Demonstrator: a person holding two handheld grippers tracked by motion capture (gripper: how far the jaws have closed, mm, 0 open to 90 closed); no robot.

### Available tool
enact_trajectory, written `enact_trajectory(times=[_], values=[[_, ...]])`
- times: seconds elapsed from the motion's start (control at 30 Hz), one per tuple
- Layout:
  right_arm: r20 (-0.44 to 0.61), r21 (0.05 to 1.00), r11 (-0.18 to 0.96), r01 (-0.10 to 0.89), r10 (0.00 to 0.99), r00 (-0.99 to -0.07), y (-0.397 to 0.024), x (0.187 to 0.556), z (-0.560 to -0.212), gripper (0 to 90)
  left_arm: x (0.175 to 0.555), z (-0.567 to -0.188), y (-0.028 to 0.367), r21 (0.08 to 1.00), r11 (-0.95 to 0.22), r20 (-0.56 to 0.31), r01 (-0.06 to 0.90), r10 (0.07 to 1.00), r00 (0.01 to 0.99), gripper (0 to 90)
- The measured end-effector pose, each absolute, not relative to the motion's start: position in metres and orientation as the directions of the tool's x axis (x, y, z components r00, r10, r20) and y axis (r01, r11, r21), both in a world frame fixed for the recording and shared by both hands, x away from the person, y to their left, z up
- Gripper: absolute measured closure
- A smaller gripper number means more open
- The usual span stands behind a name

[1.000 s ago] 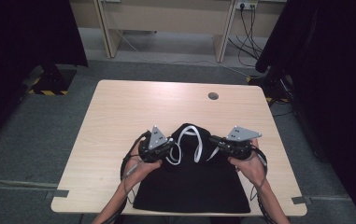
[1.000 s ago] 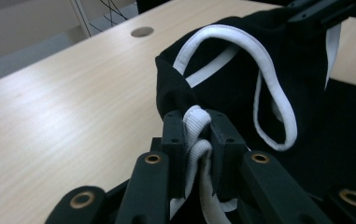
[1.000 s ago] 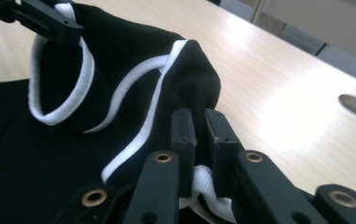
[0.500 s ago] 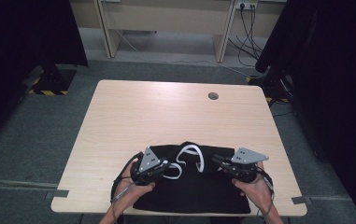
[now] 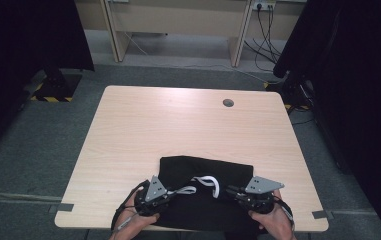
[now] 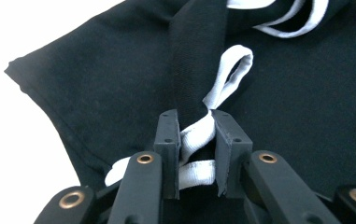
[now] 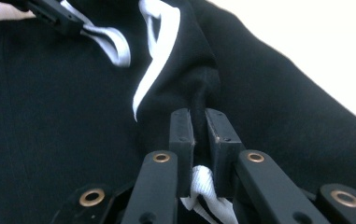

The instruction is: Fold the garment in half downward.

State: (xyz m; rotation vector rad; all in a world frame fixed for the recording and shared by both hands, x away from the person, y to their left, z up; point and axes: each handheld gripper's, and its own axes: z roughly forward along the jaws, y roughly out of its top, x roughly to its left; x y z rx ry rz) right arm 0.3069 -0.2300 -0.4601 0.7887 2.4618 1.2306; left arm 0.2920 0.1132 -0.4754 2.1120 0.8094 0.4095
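Note:
A black garment (image 5: 205,175) with white trim (image 5: 209,182) lies folded at the near edge of the wooden table (image 5: 178,125). My left gripper (image 5: 165,196) holds its near left part, jaws shut on a bunch of black cloth and white band (image 6: 196,133). At the near right, my right gripper (image 5: 238,197) is shut on a fold of the black cloth (image 7: 199,100), with a bit of white band (image 7: 203,184) between the jaws. The left gripper's tip (image 7: 54,14) shows at the top left of the right gripper view.
The table has a round cable hole (image 5: 228,103) at its far right. Desk legs and cables (image 5: 263,30) stand on the grey floor beyond. Dark curtains (image 5: 28,35) hang at both sides. Hands hold the grippers at the table's near edge.
Both grippers have pulled toward the near edge of the table, drawing the held part of the garment back over itself. Both jaws stay shut on the cloth.

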Motion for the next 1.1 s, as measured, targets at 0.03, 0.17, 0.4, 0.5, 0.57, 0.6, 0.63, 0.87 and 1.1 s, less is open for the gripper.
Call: enact_trajectory(times=[0.03,0.17,0.4,0.5,0.57,0.6,0.63,0.87,1.1], values=[[-0.002,0.798,0.490,0.350,0.584,-0.812,-0.231,0.306,-0.462,82.5,0.292,-0.476,0.114,0.787,-0.462,0.009,0.409,0.670,0.742,72.9],[0.008,0.778,0.505,0.374,0.587,-0.810,-0.235,0.305,-0.471,82.5,0.290,-0.478,0.114,0.781,-0.468,0.005,0.413,0.666,0.746,72.9],[-0.001,0.765,0.516,0.385,0.599,-0.801,-0.236,0.313,-0.474,82.6,0.294,-0.478,0.112,0.774,-0.474,0.001,0.419,0.663,0.749,72.8],[-0.009,0.760,0.521,0.388,0.605,-0.796,-0.236,0.323,-0.473,82.6,0.304,-0.477,0.109,0.771,-0.473,0.000,0.425,0.669,0.743,72.8],[-0.012,0.758,0.521,0.391,0.611,-0.792,-0.237,0.332,-0.473,82.5,0.307,-0.477,0.108,0.772,-0.471,0.000,0.427,0.672,0.740,72.8],[-0.012,0.758,0.521,0.391,0.611,-0.792,-0.237,0.332,-0.473,82.5,0.310,-0.477,0.107,0.773,-0.466,-0.004,0.431,0.675,0.738,72.8],[-0.005,0.757,0.516,0.401,0.619,-0.786,-0.237,0.341,-0.472,82.3,0.314,-0.478,0.106,0.774,-0.461,-0.006,0.434,0.680,0.734,72.8],[0.010,0.752,0.503,0.425,0.637,-0.771,-0.240,0.367,-0.472,80.4,0.339,-0.479,0.105,0.785,-0.423,-0.027,0.453,0.706,0.708,72.7],[-0.002,0.734,0.523,0.433,0.640,-0.769,-0.241,0.399,-0.469,78.3,0.360,-0.478,0.103,0.787,-0.403,-0.035,0.467,0.726,0.686,68.2]])
